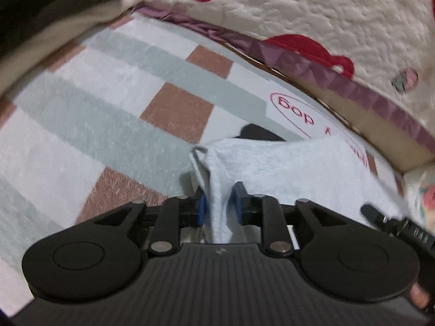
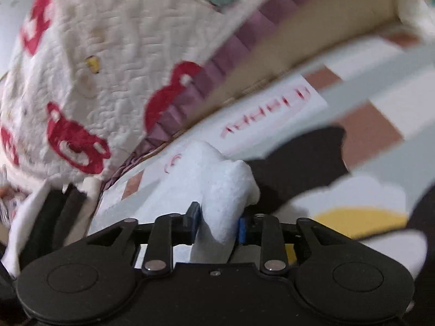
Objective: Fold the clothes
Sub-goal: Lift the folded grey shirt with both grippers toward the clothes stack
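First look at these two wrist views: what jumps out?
The pale grey garment, bunched between the blue pads of each hand-held gripper: left, right, low centre in both views. Behind it, a cream quilt with red shapes fills the top of the frames. Under the garment lies a checked cloth of grey, white and brown squares.

Soft, seemingly matt grey cloth garment [image 1: 285, 163]
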{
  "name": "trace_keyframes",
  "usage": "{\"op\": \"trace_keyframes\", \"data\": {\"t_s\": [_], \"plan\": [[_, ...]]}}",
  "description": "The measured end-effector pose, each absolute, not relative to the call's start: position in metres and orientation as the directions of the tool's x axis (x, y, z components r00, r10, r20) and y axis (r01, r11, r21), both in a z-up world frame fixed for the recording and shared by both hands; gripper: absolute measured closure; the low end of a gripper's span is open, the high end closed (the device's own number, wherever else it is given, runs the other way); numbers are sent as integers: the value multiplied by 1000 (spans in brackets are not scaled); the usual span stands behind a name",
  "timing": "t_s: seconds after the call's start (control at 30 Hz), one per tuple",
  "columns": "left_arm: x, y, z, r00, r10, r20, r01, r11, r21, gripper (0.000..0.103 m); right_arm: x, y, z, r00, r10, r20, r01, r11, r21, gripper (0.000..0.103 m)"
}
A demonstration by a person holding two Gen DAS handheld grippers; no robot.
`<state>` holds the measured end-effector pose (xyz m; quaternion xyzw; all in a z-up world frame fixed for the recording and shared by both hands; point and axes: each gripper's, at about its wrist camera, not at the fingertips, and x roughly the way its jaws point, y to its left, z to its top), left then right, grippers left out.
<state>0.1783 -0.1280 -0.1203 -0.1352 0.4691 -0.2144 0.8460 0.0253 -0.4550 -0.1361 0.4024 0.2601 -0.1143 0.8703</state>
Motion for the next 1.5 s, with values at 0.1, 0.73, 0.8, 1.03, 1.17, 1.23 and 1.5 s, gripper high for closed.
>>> {"op": "trace_keyframes", "data": {"t_s": [0.1, 0.73, 0.8, 1.03, 1.17, 1.23, 1.5], "plan": [[185, -115, -129, 479, -488, -729, 161, 866, -474, 52, 18, -468, -151, 848, 73, -525, 414, 526, 743, 47], [165, -149, -113, 472, -531, -704, 360, 845, -396, 83, 26, -422, -130, 913, 108, -393, 185, 750, 635, 80], [168, -140, -109, 469, -550, -691, 337, 835, -436, 83, 24, -418, -120, 922, 111, -371, 158, 766, 622, 80], [163, -129, -84, 509, -560, -653, 329, 828, -454, 83, 24, -411, -94, 937, 104, -335, 132, 779, 613, 80], [162, -121, -53, 569, -571, -591, 394, 821, -414, 83, 33, -400, -53, 942, 114, -315, 79, 837, 541, 80], [164, -100, -31, 624, -577, -527, 380, 814, -440, 83, 47, -392, -25, 937, 144, -318, 33, 871, 490, 80], [157, 5, 47, 843, -432, -320, 244, 838, -488, 84, 128, -321, 88, 885, 385, -263, -276, 888, 369, 81]]}}
